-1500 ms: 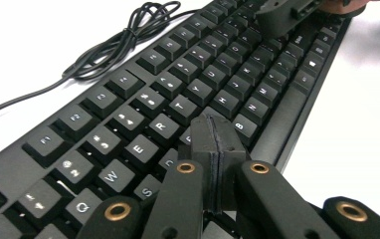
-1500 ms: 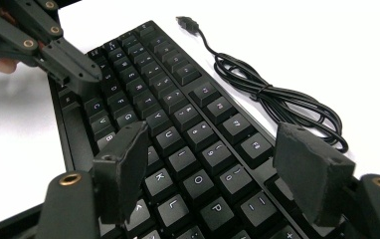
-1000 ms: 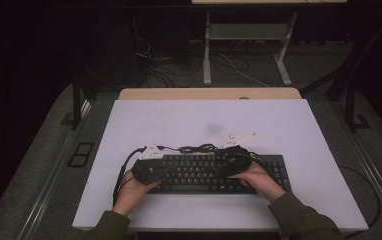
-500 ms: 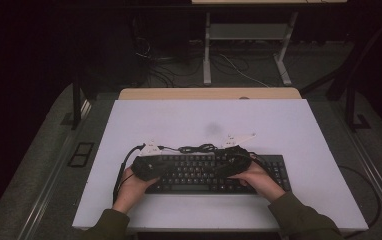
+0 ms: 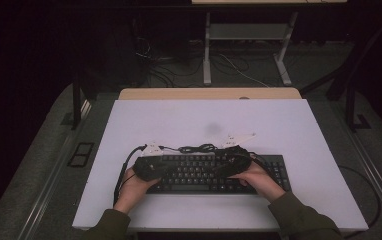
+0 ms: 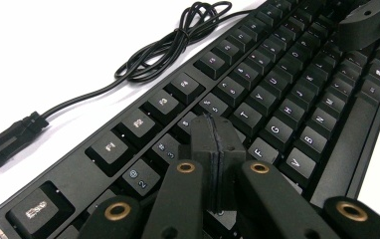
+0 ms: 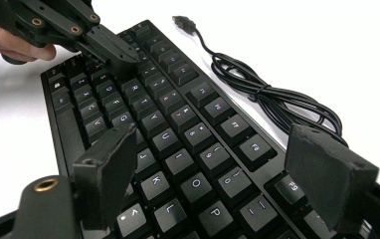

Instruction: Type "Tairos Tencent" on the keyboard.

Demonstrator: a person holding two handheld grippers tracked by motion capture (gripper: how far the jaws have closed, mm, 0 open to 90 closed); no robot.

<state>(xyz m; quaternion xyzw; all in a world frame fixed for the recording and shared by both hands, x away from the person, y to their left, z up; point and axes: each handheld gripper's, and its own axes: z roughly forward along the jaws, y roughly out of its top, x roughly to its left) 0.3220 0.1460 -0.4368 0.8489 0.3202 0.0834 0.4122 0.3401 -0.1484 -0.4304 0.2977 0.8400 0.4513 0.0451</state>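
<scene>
— What do we have nearest us?

— We see a black keyboard (image 5: 214,172) lying flat near the front edge of the white surface (image 5: 279,125), with both hands on it. Our left tool (image 6: 213,149) has its jaws pressed together with nothing between them, tip over the number and letter keys at the keyboard's left part.

— And the right tool (image 7: 218,164)?

— Its jaws stand wide apart above the right half of the keys, gripping nothing.

— Farther back?

— Just behind the keyboard we see its black cable (image 5: 199,148) bundled in loops on the surface, its plug (image 7: 182,21) lying loose.

— Any containers?

— We see none on the surface.
</scene>
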